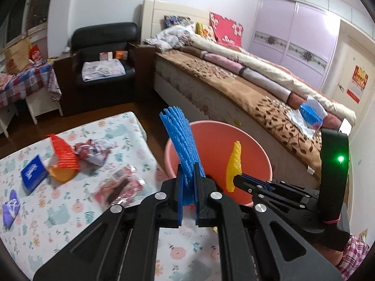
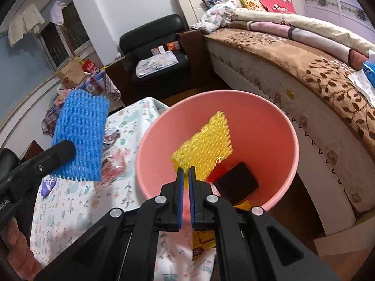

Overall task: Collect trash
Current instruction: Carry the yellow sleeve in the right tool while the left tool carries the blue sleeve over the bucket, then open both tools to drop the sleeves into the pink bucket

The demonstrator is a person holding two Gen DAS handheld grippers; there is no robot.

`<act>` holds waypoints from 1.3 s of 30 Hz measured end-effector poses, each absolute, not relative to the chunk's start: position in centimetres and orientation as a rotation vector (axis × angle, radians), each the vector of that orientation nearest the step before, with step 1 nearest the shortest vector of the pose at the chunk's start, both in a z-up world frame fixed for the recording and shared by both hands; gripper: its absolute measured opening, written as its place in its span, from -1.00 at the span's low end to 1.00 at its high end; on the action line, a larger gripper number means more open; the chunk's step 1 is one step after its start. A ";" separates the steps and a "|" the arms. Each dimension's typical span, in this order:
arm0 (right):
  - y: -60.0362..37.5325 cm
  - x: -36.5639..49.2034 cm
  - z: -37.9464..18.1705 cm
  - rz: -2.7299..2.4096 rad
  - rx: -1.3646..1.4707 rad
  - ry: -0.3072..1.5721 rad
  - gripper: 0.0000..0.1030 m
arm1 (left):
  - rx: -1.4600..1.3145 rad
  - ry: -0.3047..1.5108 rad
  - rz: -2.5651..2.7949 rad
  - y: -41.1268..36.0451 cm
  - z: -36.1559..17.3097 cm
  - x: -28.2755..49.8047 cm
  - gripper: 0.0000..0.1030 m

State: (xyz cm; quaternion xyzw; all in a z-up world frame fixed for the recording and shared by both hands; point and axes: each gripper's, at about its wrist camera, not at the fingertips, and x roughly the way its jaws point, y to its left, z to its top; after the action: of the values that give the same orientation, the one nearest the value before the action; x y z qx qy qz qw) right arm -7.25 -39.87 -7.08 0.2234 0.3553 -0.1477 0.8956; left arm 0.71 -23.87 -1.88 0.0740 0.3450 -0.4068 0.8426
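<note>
The left hand-held gripper (image 1: 188,178) is clenched on a blue foam net (image 1: 179,140), which stands up between its jaws beside the rim of the pink bucket (image 2: 276,126). The right hand-held gripper (image 2: 185,175) pinches a yellow foam net (image 2: 206,142) by its lower edge and holds it inside the bucket's mouth — above a dark pad (image 2: 236,182) and a red scrap lying inside. The bucket stands between the bed (image 1: 234,86) and the cloth-covered surface (image 1: 58,210). More trash lies on that surface — a red foam net (image 1: 64,152), crumpled wrappers (image 1: 93,152) and a blue packet (image 1: 32,173).
</note>
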 end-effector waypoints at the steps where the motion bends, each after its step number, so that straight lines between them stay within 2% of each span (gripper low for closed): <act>1: -40.2 -7.1 -7.3 -0.310 0.470 0.742 -0.92 | 0.166 0.739 -0.861 -24.5 -2.3 0.8 -0.88; 12: -42.8 -6.4 -9.3 -0.332 0.512 0.777 -0.92 | 0.229 0.826 -0.871 -27.9 -5.1 1.5 -0.88; 28: -43.5 -6.2 -10.0 -0.344 0.524 0.784 -0.91 | 0.261 0.858 -0.870 -29.1 -6.0 1.8 -0.86; 29: -43.5 -6.3 -10.0 -0.346 0.523 0.783 -0.91 | 0.262 0.861 -0.869 -29.2 -6.0 1.8 -0.84; 30: -43.5 -6.3 -10.0 -0.347 0.523 0.781 -0.91 | 0.261 0.863 -0.870 -29.3 -6.0 1.8 -0.70; 31: -43.5 -6.3 -10.0 -0.348 0.522 0.780 -0.91 | 0.258 0.864 -0.875 -29.3 -6.0 1.9 -0.46; 33: -43.4 -6.3 -9.9 -0.351 0.517 0.778 -0.91 | 0.252 0.861 -0.874 -29.2 -6.0 1.9 -0.24; 39: -43.1 -6.5 -9.7 -0.360 0.515 0.775 -0.84 | 0.242 0.852 -0.868 -28.8 -5.7 1.9 -0.24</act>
State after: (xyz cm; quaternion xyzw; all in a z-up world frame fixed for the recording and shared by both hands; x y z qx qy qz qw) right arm -6.47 -43.13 -9.70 0.2468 0.3715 -0.1726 0.8782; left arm 1.93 -28.83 -5.68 0.1136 0.3994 -0.4067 0.8137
